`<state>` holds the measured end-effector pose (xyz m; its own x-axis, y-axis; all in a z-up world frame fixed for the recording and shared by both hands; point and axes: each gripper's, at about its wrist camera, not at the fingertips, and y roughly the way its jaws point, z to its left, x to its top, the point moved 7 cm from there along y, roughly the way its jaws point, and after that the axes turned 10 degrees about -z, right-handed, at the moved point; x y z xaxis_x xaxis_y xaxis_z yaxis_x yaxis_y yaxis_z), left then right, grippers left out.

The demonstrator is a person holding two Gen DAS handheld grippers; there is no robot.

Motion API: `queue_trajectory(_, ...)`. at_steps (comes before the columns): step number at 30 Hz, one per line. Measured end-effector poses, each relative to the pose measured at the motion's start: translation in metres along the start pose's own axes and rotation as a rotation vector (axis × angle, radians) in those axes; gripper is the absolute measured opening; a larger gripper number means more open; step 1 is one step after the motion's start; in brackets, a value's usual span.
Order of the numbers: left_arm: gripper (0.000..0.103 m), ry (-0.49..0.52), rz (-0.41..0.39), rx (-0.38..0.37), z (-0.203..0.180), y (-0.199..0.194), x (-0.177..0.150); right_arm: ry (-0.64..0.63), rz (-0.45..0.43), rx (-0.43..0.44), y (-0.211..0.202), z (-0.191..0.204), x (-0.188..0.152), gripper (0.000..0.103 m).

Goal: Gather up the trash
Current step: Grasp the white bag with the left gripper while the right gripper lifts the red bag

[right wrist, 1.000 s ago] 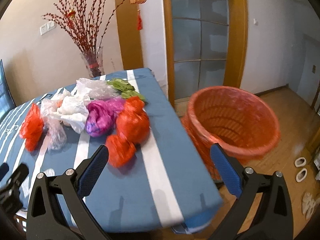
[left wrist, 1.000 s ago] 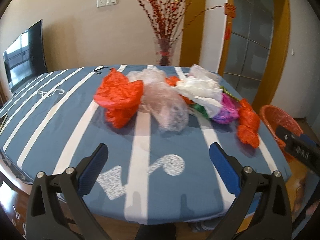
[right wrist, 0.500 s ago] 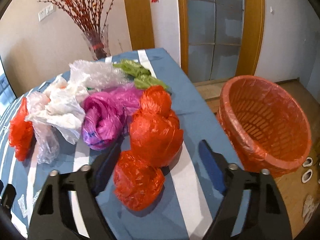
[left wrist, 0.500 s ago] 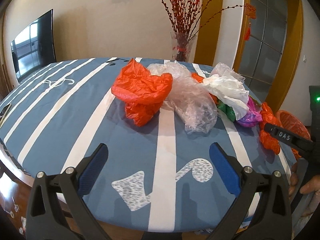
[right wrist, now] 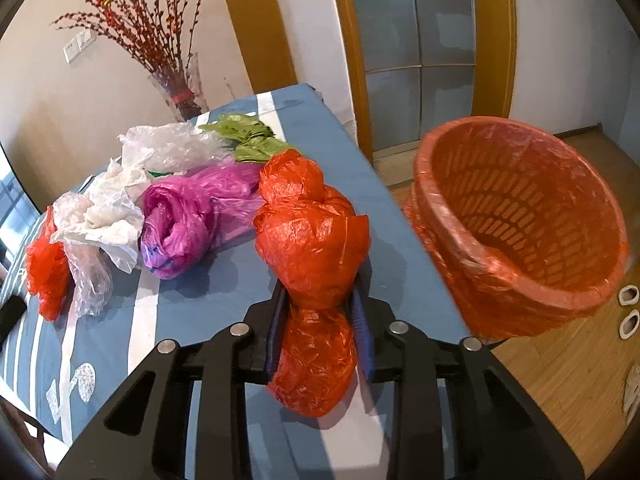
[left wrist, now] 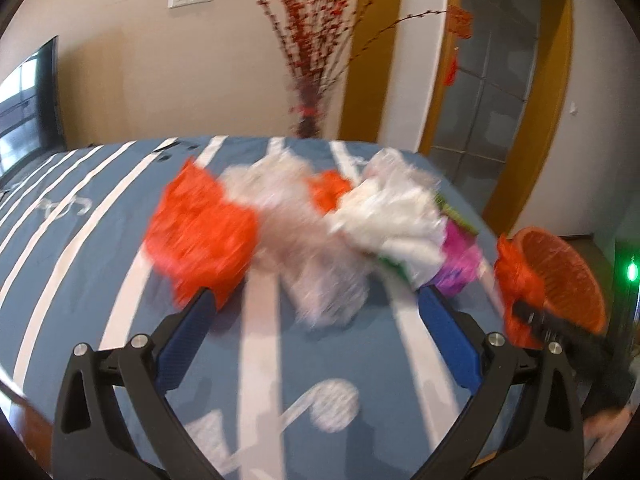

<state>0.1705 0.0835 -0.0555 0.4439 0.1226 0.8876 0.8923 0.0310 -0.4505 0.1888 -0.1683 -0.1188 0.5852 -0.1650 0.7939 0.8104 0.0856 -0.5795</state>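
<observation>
item: knotted orange plastic bag, crinkled and glossy (no legible writing), lay on the blue striped surface; right gripper fingers had just been closing, pinching its waist; left gripper fingers spread wide, empty.

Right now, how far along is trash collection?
Done: nothing visible in the basket. In hand: right gripper, its jaws just closing, pinches the orange bag. Left: purple, white, clear and green bags; left gripper open.

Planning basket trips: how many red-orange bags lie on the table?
3. One red-orange bag in the right gripper, whose jaws just closed on it; one leftmost; one hidden behind the clear bags. More may hide.
</observation>
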Motion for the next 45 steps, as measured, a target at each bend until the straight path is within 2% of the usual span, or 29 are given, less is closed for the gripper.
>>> queue_trajectory(3, 0.099, 0.017, -0.025, -0.034, -0.019, 0.013, 0.022, 0.012, -0.002, 0.005, -0.005, -0.006, -0.001, 0.031)
queue_trajectory(6, 0.098, 0.057, -0.03, -0.039, -0.036, 0.032, 0.038, 0.015, -0.003, 0.012, -0.008, -0.008, -0.001, 0.031)
queue_trajectory(7, 0.095, 0.068, -0.025, -0.035, -0.041, 0.039, 0.04, 0.014, -0.004, 0.013, -0.009, -0.008, -0.001, 0.031)
queue_trajectory(11, 0.081, 0.078, 0.045, -0.054, -0.051, 0.07, 0.04, 0.011, 0.0, 0.014, -0.01, -0.012, -0.004, 0.031)
queue_trajectory(15, 0.075, 0.096, 0.133, -0.071, -0.056, 0.097, 0.027, 0.016, 0.012, 0.014, -0.008, -0.015, -0.008, 0.031)
queue_trajectory(18, 0.059, 0.097, 0.172, -0.089, -0.056, 0.107, 0.015, 0.016, 0.02, 0.015, -0.006, -0.015, -0.01, 0.031)
queue_trajectory(20, 0.039, 0.097, 0.18, -0.111, -0.058, 0.11, 0.012, 0.017, 0.022, 0.017, -0.006, -0.015, -0.01, 0.031)
queue_trajectory(21, 0.035, 0.097, 0.178, -0.115, -0.058, 0.11, 0.012, 0.018, 0.022, 0.018, -0.006, -0.015, -0.01, 0.031)
queue_trajectory(22, 0.024, 0.097, 0.174, -0.125, -0.059, 0.109, 0.012, 0.02, 0.022, 0.019, -0.006, -0.015, -0.009, 0.031)
queue_trajectory(23, 0.018, 0.094, 0.17, -0.14, -0.06, 0.108, 0.012, 0.021, 0.022, 0.02, -0.006, -0.015, -0.009, 0.031)
queue_trajectory(26, 0.014, 0.091, 0.153, -0.161, -0.061, 0.102, 0.015, 0.022, 0.02, 0.02, -0.007, -0.016, -0.009, 0.031)
queue_trajectory(34, 0.013, 0.104, 0.094, -0.214, -0.074, 0.067, 0.03, 0.014, -0.032, 0.022, -0.023, -0.02, 0.007, 0.031)
queue_trajectory(40, 0.013, 0.124, 0.055, -0.284, -0.103, 0.038, 0.041, -0.006, -0.101, 0.018, -0.043, -0.027, 0.027, 0.031)
queue_trajectory(45, 0.014, 0.142, 0.048, -0.347, -0.136, 0.024, 0.046, 0.012, -0.147, -0.01, -0.059, -0.05, 0.04, 0.031)
